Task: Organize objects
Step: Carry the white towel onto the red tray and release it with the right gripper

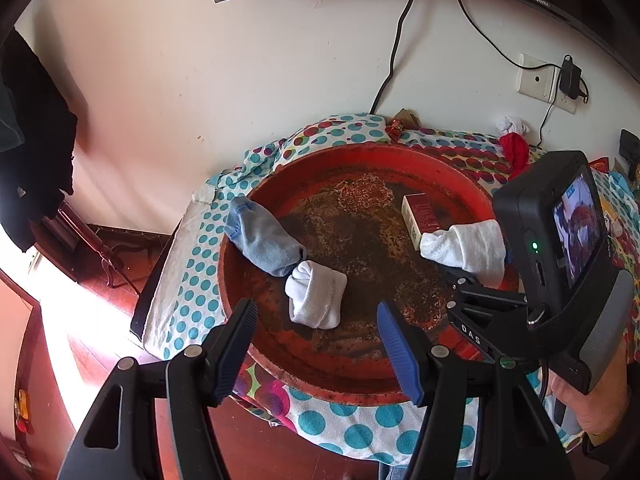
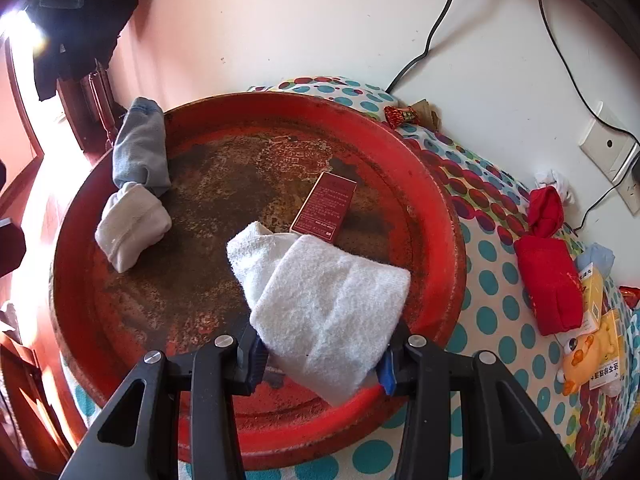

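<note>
The right tongs (image 2: 320, 360) clamp a folded white terry sock (image 2: 324, 300) over the near side of the round, worn red tray (image 2: 436, 216). Best lower it clear of the small red carton (image 2: 324, 208), then release. The left tongs (image 1: 316, 352) hang wide and empty.

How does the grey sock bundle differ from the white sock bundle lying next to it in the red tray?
The grey sock bundle is blue-grey and longer; the white sock bundle is white and shorter. The grey one drapes over the red tray rim; the white one lies wholly inside. Both are rolled, ungripped, and touching.
</note>
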The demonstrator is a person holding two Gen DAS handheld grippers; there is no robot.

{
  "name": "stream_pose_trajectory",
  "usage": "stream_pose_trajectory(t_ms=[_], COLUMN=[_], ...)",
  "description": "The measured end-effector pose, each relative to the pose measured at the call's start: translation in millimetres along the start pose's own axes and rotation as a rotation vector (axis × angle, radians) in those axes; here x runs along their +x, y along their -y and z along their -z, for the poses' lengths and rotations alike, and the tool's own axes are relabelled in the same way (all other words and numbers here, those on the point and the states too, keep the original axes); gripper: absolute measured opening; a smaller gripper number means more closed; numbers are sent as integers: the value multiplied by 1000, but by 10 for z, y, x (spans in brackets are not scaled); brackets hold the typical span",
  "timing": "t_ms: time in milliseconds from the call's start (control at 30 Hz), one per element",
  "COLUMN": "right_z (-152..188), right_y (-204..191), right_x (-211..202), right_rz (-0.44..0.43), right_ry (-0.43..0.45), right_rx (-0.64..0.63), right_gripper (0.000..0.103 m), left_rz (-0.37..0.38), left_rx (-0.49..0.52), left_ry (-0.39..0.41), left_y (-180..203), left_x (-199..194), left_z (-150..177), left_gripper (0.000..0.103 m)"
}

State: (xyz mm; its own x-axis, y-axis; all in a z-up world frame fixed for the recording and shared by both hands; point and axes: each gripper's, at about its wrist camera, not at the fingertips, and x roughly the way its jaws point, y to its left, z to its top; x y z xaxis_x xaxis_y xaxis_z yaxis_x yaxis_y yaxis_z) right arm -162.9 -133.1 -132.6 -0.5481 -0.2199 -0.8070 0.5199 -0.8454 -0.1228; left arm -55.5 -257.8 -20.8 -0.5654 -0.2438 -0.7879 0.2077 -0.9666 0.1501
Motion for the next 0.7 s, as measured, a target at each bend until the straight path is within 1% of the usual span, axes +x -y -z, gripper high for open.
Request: stream_pose_trajectory(t_ms=[133,167,333,367,433,467,500,633,700], right_z=[-36,-42,-24,-20,-15,-14,-12,-30,-22], right_y=[27,31,25,19,7,5,1,1,22], right_x=[80,98,132,124,98,74,42,-82,-142], right_rz=[26,28,27,22,25,24,22,20,12], right_ry=[-5,-5,-9,-5,3,12,24,52,60], right_rx=[4,3,3,3,3,3,2,1,11], right_gripper=[41,43,43,46,56,64,70,76,81], left_rz=[-2,-3,-4,-3,-2,-3,-2,0,3], left_rx=[-2,-1,0,0,2,4,6,11,15], left_ry=[-8,-10,-17,-18,-19,-20,-20,-22,-21], left_y=[-9,-8,-3,-3,8,14,21,47,68], left_x=[27,34,50,50,51,51,52,45,40], left_z=[0,1,2,1,5,6,9,16,19], left_gripper=[64,64,64,64,64,64,64,64,64])
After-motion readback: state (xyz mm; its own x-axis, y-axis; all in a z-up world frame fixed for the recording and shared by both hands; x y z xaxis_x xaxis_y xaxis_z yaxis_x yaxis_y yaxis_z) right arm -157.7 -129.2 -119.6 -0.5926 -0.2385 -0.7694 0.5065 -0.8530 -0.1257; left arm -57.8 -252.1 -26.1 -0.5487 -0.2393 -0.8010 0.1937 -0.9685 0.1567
